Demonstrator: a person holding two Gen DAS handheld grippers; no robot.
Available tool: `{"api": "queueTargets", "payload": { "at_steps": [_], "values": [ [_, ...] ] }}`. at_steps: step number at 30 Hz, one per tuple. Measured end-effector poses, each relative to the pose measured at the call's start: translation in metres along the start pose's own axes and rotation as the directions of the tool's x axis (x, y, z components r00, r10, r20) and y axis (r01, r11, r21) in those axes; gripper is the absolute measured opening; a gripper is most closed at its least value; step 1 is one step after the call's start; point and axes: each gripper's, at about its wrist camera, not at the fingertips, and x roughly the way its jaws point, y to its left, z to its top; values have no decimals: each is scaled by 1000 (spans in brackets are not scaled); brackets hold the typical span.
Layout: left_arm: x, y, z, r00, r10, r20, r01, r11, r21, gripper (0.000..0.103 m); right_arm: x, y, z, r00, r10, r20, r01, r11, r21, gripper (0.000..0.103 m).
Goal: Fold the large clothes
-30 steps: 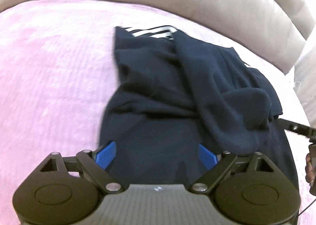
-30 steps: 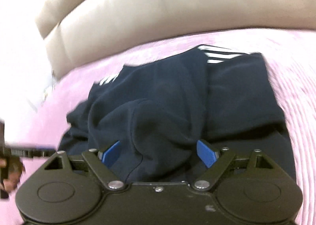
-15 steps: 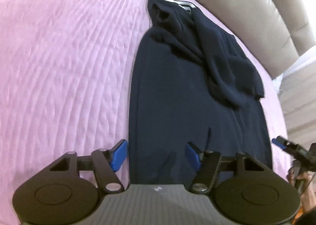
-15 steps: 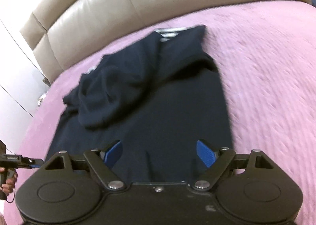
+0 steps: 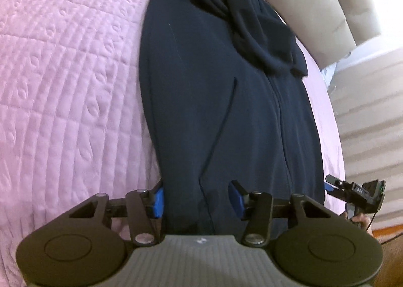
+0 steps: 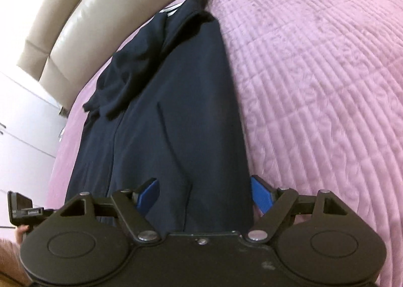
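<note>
The near hem of the garment (image 5: 206, 100) is cut off behind both gripper bodies, so its bottom edge cannot be seen in either view.

The left gripper (image 5: 197, 202) has just been closing. Its blue pads (image 5: 158, 201) stand about half apart with the garment's near left corner between them; whether they press the cloth cannot be told.

The right gripper (image 6: 205, 195) stands wide. One pad lies over the dark cloth and the other just past the garment's right edge, over the bedspread (image 6: 314, 85). It grips nothing that can be seen.

In the left view the right gripper and a bit of the hand (image 5: 359, 219) holding it show at the lower right edge, mostly cropped. In the right view the left gripper shows likewise at the lower left.

The garment lies lengthwise on the pink quilted bedspread, running away from the grippers toward the beige headboard (image 6: 105, 17). It is dark navy, flat and smooth in the near half, with a long crease and a seam down it. Toward the far end a sleeve lies bunched across it. White stripes peek out at the far tip, too small to read.

Open bedspread spreads wide on one side of the garment. On the other side only a narrow pink strip remains before the bed's edge.
</note>
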Motion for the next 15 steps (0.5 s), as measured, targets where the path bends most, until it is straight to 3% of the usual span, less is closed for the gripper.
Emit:
{"api": "queueTargets", "payload": {
  "at_steps": [8, 10, 12, 13, 14, 15],
  "values": [
    [-6, 5, -27, 998, -42, -38, 42, 999, -18, 49, -12, -11, -23, 995, 72, -63, -66, 994, 90, 95],
    [-6, 7, -33, 998, -50, -47, 49, 999, -21, 49, -12, -15, -29, 988, 121, -92, -108, 985, 137, 82],
    [-7, 6, -40, 998, -47, -43, 47, 999, -16, 47, -9, -16, -38, 981, 162, -109, -142, 975, 171, 78],
    [-8, 5, -42, 998, -41, -37, 41, 999, -5, 43, -8, -16, -41, 983, 157, -95, -139, 975, 174, 69],
    [-9, 4, -44, 999, -24, -24, 24, 1000, 5, 28, -5, -15, -44, 987, 138, -77, -122, 976, 181, 57],
    [-7, 1, -45, 1000, 5, -9, -5, 1000, 15, 18, -5, -15, -46, 992, 114, -60, -100, 976, 194, 22]
  ]
}}
